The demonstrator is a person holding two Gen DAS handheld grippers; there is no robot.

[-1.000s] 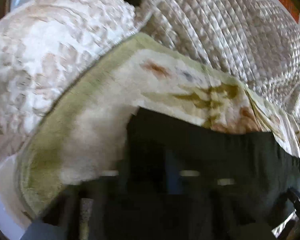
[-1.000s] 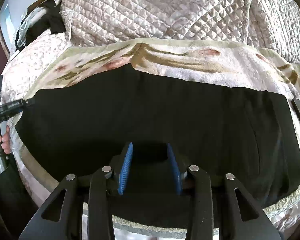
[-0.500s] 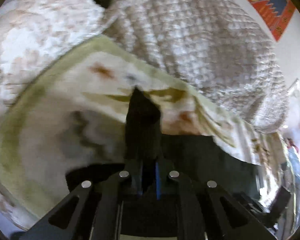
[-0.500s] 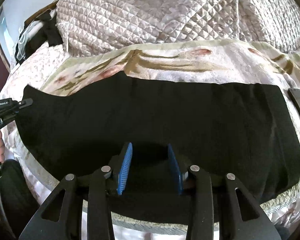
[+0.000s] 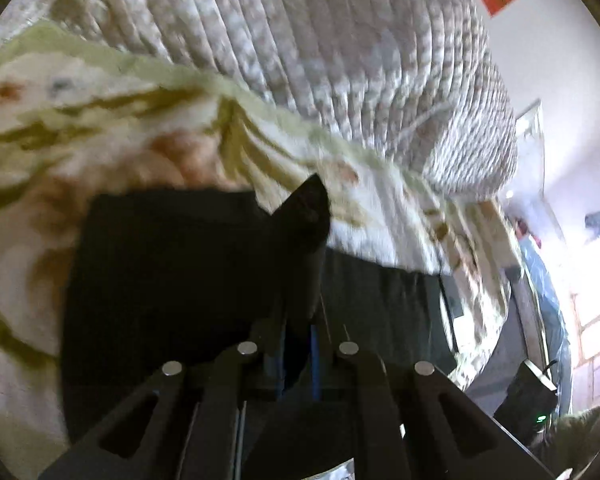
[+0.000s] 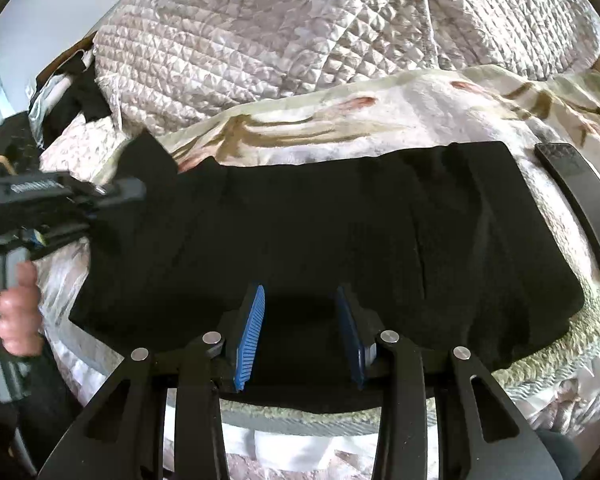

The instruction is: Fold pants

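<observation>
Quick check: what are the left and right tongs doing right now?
Left tongs: shut on an end of the black pants, lifted off the blanket.
Right tongs: open, holding nothing, above the pants.

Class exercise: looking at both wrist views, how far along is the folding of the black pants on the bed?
Done: the black pants lie flat as a long band on the floral blanket. In hand: the left gripper is shut on one end of the fabric, lifting a corner off the blanket; the right gripper is open above the near edge, gripping nothing. Left: carrying that end across and squaring up.
</observation>
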